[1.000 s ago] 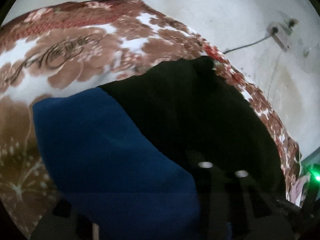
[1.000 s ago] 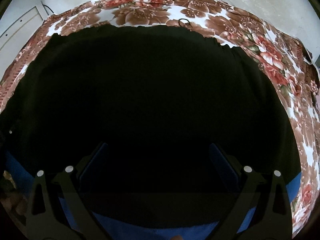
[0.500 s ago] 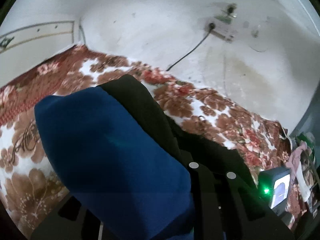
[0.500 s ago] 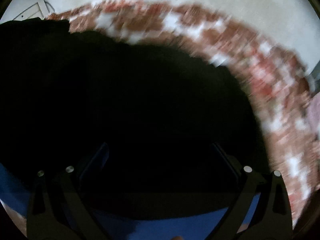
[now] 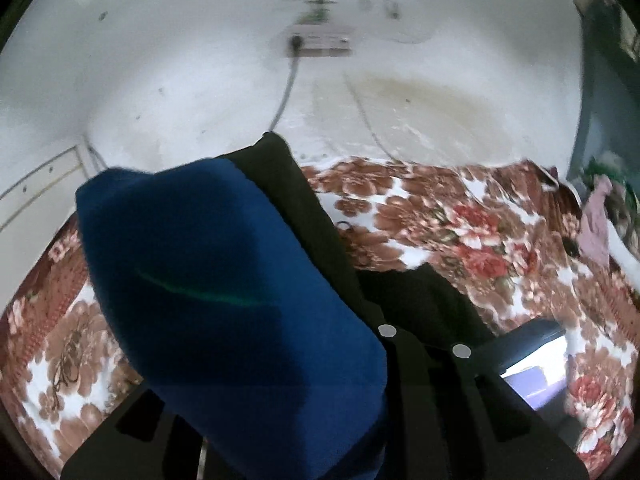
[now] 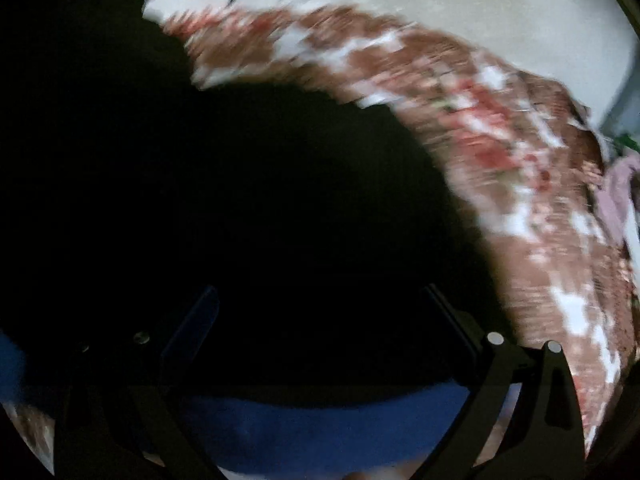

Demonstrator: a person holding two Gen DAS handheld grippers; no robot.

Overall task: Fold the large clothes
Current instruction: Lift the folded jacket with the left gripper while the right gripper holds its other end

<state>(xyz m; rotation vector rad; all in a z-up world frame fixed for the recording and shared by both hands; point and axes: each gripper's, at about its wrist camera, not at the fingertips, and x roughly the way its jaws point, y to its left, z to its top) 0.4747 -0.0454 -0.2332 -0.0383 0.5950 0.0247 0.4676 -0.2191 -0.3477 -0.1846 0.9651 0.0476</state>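
A large black garment with a blue band (image 5: 224,280) hangs from my left gripper (image 5: 280,392), which is shut on its edge and holds it raised above the floral bedspread (image 5: 460,216). The blue cloth drapes over the left finger and hides it. In the right wrist view the same black garment (image 6: 260,200) fills most of the frame, its blue band (image 6: 320,420) at the bottom. My right gripper (image 6: 316,344) has its fingers (image 6: 496,364) spread wide, with the cloth lying between them.
The white wall (image 5: 200,60) with a socket and cable (image 5: 320,42) is behind the bed. A pile of clothes (image 5: 596,224) lies at the bed's right edge. A phone-like screen (image 5: 532,380) sits on the bedspread at lower right.
My left gripper has lifted the garment's edge up off the bed and swung to face the wall. The right view has shifted and blurred, with the black cloth rising on its left.
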